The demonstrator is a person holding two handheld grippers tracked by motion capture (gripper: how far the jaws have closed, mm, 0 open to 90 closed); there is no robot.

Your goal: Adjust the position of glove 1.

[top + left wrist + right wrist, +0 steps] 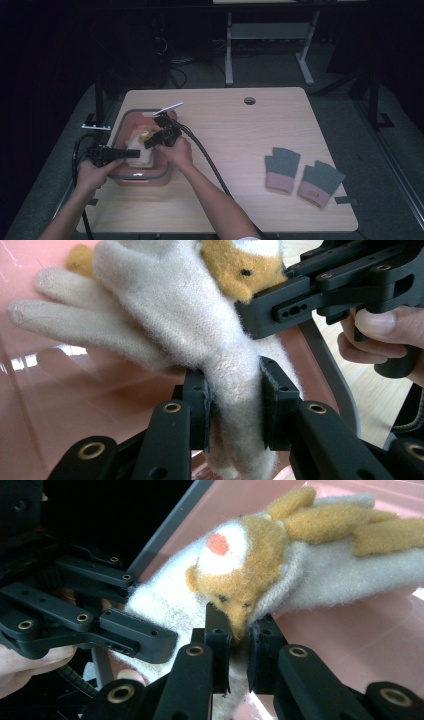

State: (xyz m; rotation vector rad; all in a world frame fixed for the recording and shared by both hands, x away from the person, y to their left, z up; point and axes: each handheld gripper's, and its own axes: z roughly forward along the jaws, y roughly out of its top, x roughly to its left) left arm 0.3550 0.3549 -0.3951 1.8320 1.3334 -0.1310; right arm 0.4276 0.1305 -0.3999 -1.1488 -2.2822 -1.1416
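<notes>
Woolly cream glove (200,335) lay lengthwise between both tongs, left gripper (234,407) and right gripper (239,647) each clamping it, seemingly above the pink box (165,172).

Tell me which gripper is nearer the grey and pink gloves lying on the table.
Right. The right gripper grips the cream glove over the pink box; the left gripper is farther from the grey and pink gloves.
</notes>
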